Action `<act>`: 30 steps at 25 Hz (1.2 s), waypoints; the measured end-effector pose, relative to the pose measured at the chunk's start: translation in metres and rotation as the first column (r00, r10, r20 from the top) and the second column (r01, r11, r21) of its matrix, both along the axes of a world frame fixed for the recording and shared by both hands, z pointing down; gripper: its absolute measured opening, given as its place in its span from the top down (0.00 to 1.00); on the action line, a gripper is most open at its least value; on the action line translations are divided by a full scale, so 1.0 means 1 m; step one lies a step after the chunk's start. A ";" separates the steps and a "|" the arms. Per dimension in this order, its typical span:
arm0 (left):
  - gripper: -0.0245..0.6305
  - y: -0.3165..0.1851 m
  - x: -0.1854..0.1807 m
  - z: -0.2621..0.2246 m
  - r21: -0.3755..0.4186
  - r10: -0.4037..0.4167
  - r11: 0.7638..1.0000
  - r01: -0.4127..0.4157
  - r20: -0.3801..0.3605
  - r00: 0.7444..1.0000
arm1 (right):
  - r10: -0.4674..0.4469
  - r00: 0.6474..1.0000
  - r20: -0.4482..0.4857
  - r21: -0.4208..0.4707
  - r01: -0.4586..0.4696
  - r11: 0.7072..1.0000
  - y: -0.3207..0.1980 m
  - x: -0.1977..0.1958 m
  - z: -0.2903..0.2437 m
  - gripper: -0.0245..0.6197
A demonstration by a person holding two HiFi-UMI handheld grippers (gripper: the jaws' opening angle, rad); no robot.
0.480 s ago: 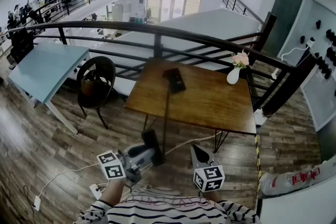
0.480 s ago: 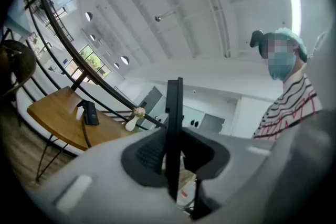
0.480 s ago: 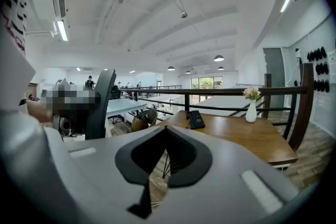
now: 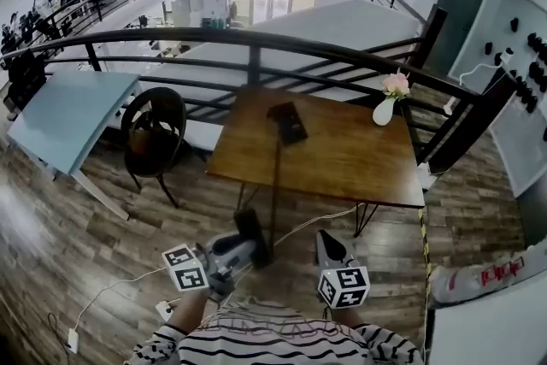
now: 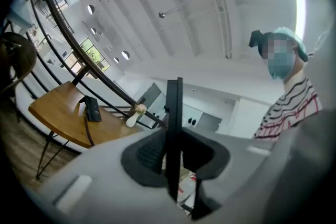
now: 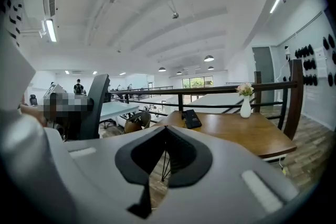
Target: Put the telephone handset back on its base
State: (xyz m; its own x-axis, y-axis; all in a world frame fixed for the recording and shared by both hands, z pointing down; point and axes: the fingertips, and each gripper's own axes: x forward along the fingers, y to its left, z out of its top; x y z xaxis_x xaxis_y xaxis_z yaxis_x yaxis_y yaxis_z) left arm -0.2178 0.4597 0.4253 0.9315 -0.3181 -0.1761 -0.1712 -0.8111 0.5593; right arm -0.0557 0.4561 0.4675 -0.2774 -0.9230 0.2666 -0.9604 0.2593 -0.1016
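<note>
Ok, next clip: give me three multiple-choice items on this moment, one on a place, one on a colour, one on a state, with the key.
1. Where is the base?
A. on a shelf
B. on the wooden table
C. on a sofa

2. What colour is the vase?
A. white
B. black
C. red

3. The handset is:
A. back on the base
B. lying on the table
C. gripped by the left gripper

Key:
1 B: the base sits on the wooden top.
2 A: the vase beside the table's far edge is plain white.
3 C: the left gripper view shows its jaws shut on the handset, with the cord running up to the base.
</note>
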 end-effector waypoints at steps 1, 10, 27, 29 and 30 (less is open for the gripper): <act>0.85 -0.003 -0.003 0.002 -0.003 0.005 1.000 -0.005 -0.003 1.000 | 0.014 1.000 0.003 -0.002 -0.014 1.000 -0.003 -0.001 0.002 0.96; 0.85 -0.043 0.001 0.014 -0.043 0.046 0.998 -0.046 -0.016 0.999 | 0.067 0.997 0.044 -0.020 -0.066 0.998 -0.031 0.002 0.009 0.96; 0.85 -0.148 0.139 0.019 -0.060 -0.090 0.994 0.088 -0.027 0.996 | -0.098 0.994 0.052 -0.028 0.099 0.995 -0.140 0.129 0.020 0.96; 0.85 -0.155 0.155 0.020 -0.061 -0.108 0.992 0.106 -0.030 0.994 | -0.118 0.992 0.052 -0.028 0.120 0.992 -0.150 0.144 0.021 0.96; 0.85 -0.157 0.162 0.021 -0.062 -0.119 0.991 0.117 -0.032 0.992 | -0.130 0.990 0.052 -0.030 0.132 0.991 -0.155 0.151 0.022 0.96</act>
